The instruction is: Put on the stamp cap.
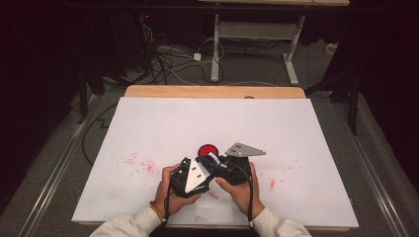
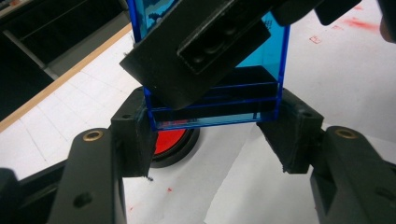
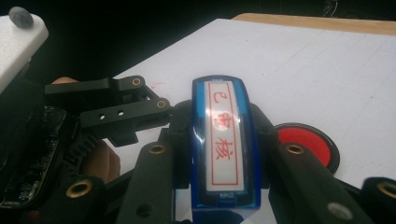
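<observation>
Together, two hand-held grippers meet over a white sheet (image 1: pixel 148 128) on the table, both gripping one blue plastic stamp (image 3: pixel 224 140).

Seen from the high view, the left gripper (image 1: pixel 203 170) and right gripper (image 1: pixel 217 165) sit close side by side near the person's edge of the sheet, each wrapped by a hand, pale sleeves coming in from below. A grey three-cornered plate tops each one.

From the right gripper view, that gripper's two black jaws are closed on the long sides of the stamp, which lies lengthwise between them. The stamp's white face is turned toward the camera and carries red characters inside a red frame. The left gripper's jaws reach in from the left of this view and press on the stamp's far end.

From the left gripper view, its jaws clamp the lower end of the translucent blue stamp body (image 2: pixel 215 102), one pad on each side, with the right gripper's black jaw lying across the stamp above.

Just beyond the grippers' tips, a round red ink pad (image 1: pixel 208 150) in a black case rests on the sheet, near the stamp but apart from it. Red smudges (image 1: pixel 138 163) mark the sheet to the left of the left gripper.
</observation>
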A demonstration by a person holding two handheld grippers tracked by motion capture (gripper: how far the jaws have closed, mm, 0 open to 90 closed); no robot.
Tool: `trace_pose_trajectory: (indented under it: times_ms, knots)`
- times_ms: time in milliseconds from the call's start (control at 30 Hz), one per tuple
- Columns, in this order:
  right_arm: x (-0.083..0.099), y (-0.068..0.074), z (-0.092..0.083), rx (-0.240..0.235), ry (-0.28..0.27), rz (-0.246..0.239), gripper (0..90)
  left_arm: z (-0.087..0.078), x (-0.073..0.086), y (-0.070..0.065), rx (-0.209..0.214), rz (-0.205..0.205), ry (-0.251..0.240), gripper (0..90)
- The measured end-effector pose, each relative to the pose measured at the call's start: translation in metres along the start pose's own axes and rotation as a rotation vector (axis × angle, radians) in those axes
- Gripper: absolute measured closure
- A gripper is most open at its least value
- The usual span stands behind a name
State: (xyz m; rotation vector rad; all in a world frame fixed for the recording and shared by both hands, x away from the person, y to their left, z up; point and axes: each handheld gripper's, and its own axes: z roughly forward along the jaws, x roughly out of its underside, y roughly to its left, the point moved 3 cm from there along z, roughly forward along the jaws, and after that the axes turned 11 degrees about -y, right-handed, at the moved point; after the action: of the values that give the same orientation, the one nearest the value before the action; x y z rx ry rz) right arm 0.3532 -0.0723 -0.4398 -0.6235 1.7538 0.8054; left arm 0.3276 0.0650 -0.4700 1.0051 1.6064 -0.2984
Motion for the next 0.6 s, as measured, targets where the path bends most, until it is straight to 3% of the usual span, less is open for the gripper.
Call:
trace_pose_trajectory:
  times_ms: [600]
  knots:
    - [-0.0041,0.0001,-0.0036,-0.035,0.026,0.024,69.6,-0.0047,-0.0001,0.0011,0.027,0.054,-0.045,38.8]
